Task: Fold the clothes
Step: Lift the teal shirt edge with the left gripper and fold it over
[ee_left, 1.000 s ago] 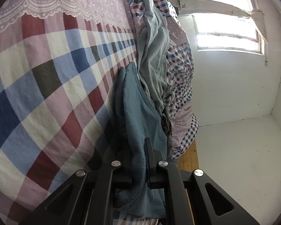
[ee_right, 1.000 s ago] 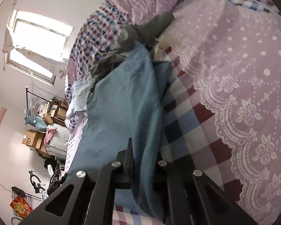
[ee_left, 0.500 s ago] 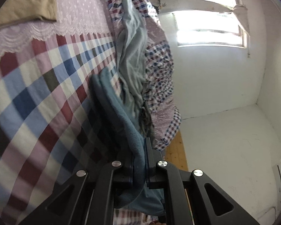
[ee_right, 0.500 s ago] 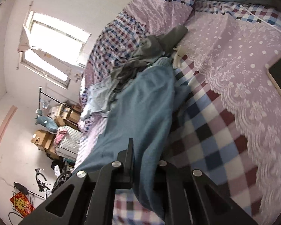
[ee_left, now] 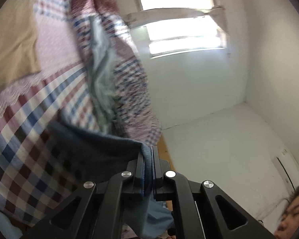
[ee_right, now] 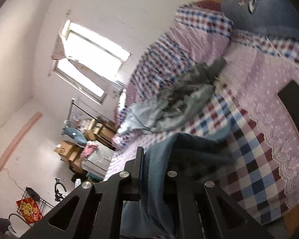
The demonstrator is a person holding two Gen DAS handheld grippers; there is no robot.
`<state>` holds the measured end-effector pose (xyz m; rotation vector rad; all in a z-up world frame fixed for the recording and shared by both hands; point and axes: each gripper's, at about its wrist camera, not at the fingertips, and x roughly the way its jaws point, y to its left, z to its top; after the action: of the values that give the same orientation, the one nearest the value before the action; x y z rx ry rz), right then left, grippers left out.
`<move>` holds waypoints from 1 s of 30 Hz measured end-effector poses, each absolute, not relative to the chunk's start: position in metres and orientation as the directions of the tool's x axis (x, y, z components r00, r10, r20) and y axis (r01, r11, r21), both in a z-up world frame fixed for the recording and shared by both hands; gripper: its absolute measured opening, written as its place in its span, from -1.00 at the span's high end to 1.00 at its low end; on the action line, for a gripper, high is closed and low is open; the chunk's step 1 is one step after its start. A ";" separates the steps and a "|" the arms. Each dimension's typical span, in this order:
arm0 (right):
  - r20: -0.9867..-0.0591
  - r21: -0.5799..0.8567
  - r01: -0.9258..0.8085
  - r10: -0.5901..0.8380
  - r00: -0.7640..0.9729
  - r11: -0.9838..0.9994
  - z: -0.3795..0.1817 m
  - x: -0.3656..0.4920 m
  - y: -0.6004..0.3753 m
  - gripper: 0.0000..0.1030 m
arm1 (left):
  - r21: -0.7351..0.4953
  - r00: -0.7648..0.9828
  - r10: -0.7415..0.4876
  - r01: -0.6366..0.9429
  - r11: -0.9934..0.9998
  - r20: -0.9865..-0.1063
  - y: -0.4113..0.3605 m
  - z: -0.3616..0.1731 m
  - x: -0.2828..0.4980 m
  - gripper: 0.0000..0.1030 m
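Note:
A teal-blue garment [ee_left: 101, 151] hangs stretched above the checked bedspread [ee_left: 20, 145], one edge pinched in my left gripper [ee_left: 147, 155], which is shut on it. The same blue garment [ee_right: 181, 151] drapes over my right gripper [ee_right: 155, 159], which is shut on another edge; cloth hides its right finger. Both grippers hold it lifted off the bed, and it sags between them. A heap of pale grey-green clothes [ee_right: 169, 107] lies farther up the bed, also showing as a grey-green strip [ee_left: 100, 67] in the left wrist view.
A tan cloth [ee_left: 12, 45] lies on the pink lace cover [ee_left: 49, 49]. A black flat object [ee_right: 297, 111] rests on the lace at right. Boxes and clutter [ee_right: 83, 145] stand beyond the bed below a window [ee_right: 89, 59]. A person's face shows at bottom right [ee_left: 291, 217].
Both grippers have risen and pulled back from the bed, lifting the blue garment off the bedspread. More wall and window fill both views now.

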<state>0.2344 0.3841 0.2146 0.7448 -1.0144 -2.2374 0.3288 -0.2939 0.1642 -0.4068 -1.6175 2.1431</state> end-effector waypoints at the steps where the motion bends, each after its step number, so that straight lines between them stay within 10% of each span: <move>1: -0.229 0.789 0.283 -0.688 -0.688 -0.545 0.225 0.241 0.384 0.87 | -0.953 -0.867 0.496 -0.183 -0.241 0.041 -0.294 0.177 0.337 0.94; 30: -0.243 0.807 0.226 -0.655 -0.715 -0.546 0.221 0.248 0.400 0.87 | -0.975 -0.847 0.529 -0.075 -0.209 -0.048 -0.271 0.146 0.339 0.95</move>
<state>0.2478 0.3999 0.2209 0.7311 -1.0745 -2.2619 0.3393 -0.2709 0.1458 -0.5317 -1.6657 2.1069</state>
